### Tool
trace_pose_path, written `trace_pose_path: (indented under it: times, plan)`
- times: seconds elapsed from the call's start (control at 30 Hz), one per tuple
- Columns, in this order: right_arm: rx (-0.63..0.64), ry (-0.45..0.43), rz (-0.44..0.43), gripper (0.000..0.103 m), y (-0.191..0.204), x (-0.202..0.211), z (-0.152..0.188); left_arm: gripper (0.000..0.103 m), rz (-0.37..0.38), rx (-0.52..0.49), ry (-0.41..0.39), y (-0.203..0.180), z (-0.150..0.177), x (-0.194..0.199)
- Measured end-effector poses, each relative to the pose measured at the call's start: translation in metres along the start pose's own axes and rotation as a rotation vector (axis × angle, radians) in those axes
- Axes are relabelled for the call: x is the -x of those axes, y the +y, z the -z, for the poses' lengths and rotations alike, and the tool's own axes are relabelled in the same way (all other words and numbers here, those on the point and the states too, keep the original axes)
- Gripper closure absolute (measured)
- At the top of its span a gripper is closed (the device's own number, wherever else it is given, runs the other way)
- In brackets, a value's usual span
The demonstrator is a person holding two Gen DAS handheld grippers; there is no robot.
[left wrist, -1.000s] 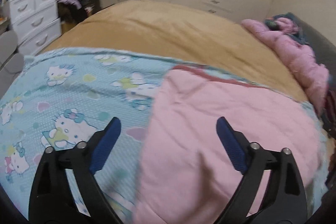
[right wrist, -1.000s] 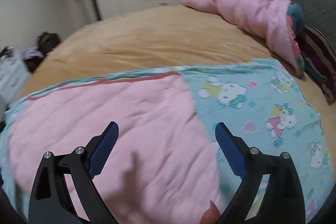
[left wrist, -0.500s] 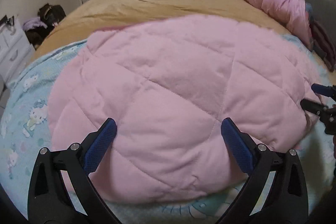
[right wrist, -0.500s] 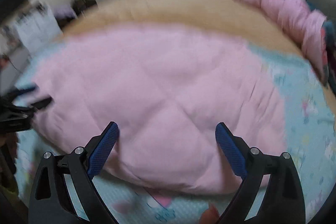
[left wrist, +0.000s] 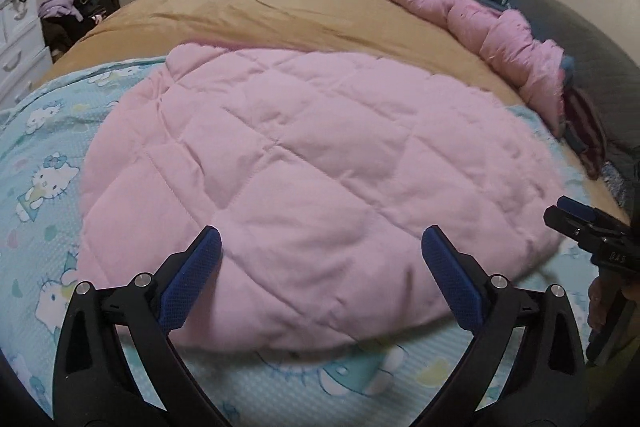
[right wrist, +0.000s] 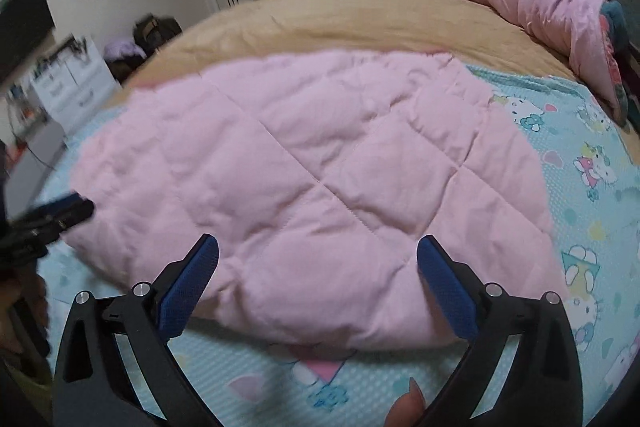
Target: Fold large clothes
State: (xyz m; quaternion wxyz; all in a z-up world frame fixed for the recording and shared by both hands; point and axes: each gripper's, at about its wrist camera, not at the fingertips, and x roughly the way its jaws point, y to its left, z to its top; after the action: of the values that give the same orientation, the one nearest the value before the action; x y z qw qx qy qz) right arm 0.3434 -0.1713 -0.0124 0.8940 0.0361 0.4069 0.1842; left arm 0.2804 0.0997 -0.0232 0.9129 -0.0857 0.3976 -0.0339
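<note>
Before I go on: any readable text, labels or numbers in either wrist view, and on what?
"0.4 S" or similar, pale print on the black body of the right gripper, seen from the left wrist view; blurred, so the reading is uncertain.
The light blue cartoon-cat sheet carries pictures only, no words.
The pink quilted blanket shows no label.
</note>
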Motion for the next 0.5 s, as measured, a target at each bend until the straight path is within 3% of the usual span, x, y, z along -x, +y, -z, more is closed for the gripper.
trace_pose_path:
  times: [0.17,0.5]
  plan:
    - [-0.004,-0.059,-0.029,0.004,-0.004,0.041,-0.007,0.009,-0.016,-0.006,-0.043,-0.005,-0.001,0.029]
    - [-0.043,-0.127,0.03,0.004,-0.04,0.081,-0.014,0.009,-0.05,0.017,-0.104,0.013,-0.008,0.067]
